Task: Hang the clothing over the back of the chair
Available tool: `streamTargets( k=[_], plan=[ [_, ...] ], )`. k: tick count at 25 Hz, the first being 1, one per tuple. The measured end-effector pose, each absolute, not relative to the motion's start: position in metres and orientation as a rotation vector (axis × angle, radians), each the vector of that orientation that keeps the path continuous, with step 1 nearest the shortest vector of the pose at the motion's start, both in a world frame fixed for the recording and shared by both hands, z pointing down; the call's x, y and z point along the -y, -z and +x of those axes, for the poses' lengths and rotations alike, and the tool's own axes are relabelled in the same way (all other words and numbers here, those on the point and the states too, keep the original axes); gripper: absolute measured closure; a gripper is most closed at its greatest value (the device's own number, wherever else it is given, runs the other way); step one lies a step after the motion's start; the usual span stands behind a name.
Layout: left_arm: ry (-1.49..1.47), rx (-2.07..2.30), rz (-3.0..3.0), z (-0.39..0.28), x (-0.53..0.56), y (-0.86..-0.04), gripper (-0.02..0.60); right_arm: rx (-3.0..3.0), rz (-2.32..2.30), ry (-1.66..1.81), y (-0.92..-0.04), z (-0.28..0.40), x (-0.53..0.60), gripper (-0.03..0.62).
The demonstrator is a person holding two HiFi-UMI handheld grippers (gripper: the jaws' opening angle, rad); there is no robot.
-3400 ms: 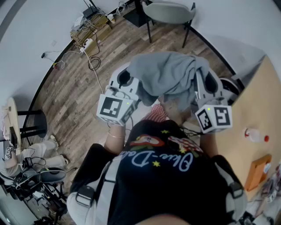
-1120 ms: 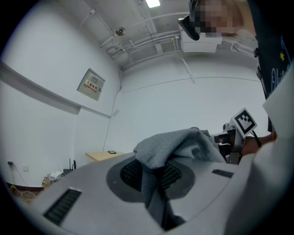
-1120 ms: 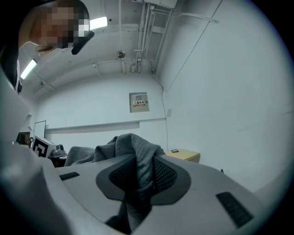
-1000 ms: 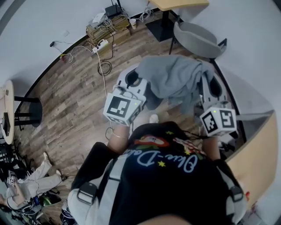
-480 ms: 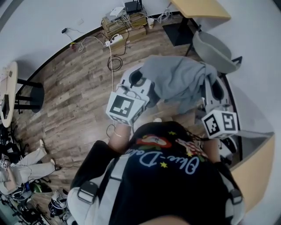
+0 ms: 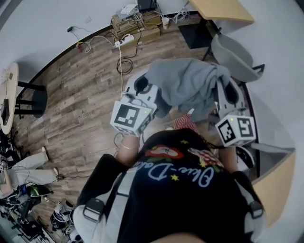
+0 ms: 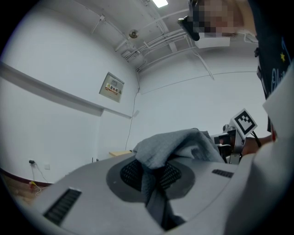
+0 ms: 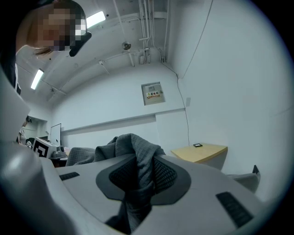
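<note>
Found left gripper (image 7: 152,178) clenched on the clothing (image 6: 187,85), cloth pinched between its jaws. Found right gripper (image 8: 140,179) clenched likewise. Saw clothing slung from jaws to jaws, chair (image 6: 235,54) beyond, apart.

This looks like an office or a lab room. The floor (image 6: 80,109) is of wood planks and the walls are plain white. A grey chair (image 6: 235,57) stands by a light wooden worktop (image 6: 221,9). A power strip (image 6: 124,41) with loose cables (image 6: 124,66) lies near stacked boxes (image 6: 135,23). Bare pipes (image 8: 146,32) and strip lights (image 8: 95,19) run on the ceiling.
</note>
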State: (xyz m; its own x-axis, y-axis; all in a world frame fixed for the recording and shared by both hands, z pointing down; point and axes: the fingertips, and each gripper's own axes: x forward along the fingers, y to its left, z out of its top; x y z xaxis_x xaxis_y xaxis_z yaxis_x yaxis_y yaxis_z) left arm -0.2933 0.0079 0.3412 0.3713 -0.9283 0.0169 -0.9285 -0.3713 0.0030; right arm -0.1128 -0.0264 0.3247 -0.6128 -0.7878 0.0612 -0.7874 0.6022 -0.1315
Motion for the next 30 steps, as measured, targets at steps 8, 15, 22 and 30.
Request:
streamTargets(
  k=[8,15,22,30],
  plan=[
    [-0.054,1.764,2.578,-0.285,0.036,-0.344,0.546,-2.790,-1.367,0.297,-0.336,-0.101,0.070,0.519],
    [-0.069,1.761,2.587,-0.255,0.087,-0.340,0.546,-2.770,-1.353,0.308,-0.334,-0.071,0.119,0.519],
    [-0.044,1.757,2.566,-0.233,0.143,-0.332,0.546,-2.787,-1.331,0.293,-0.324,-0.052,0.176,0.519],
    [-0.066,1.797,2.532,-0.209,0.194,-0.332,0.546,-2.822,-1.266,0.294,-0.322,-0.032,0.235,0.519]
  ],
)
